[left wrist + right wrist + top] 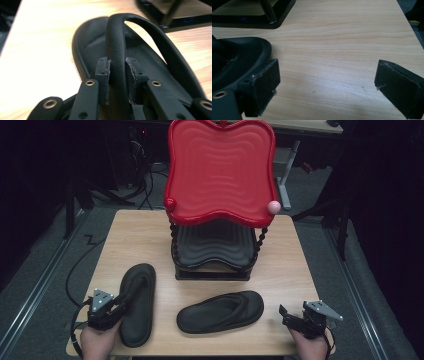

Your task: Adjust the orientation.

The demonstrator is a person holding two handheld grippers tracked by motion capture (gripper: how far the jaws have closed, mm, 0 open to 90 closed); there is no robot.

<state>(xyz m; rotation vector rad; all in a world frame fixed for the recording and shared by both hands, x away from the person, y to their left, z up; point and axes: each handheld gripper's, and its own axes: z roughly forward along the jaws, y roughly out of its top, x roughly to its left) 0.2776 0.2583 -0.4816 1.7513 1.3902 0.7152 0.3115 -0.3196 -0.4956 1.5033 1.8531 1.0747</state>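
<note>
Two black sandals down on the counter (280, 250), in front of a two-tier stand (212, 265) with a red tray (220, 167) on top.

Left sandal (137, 302) lying lengthwise near the left edge, toe toward the stand. Left gripper (117, 306) right on it, at the heel end. Seen from the left gripper view: jaws pinching the strap (117, 47), one pad (106, 80) against each side of it, strap rising between them and arching ahead to the toe. Sole (95, 47) flat below and beyond the pads. No gap to either side of the strap, pads pressed against it.

Right sandal (222, 311) lying crosswise in the middle front of the counter, just below the stand. Right gripper (287, 316) at the right front corner, near that sandal's right end but apart from it. Seen from the right gripper view: jaws spread wide, bare wood between the pads, nothing held. Rounded end of the right sandal (244, 60) just beyond the left-hand pad (265, 85), outside the gap, close to that pad; touching or not, cannot tell. Other pad (398, 86) well off over bare counter. Base of the stand (252, 17) farther back at upper left.
</note>
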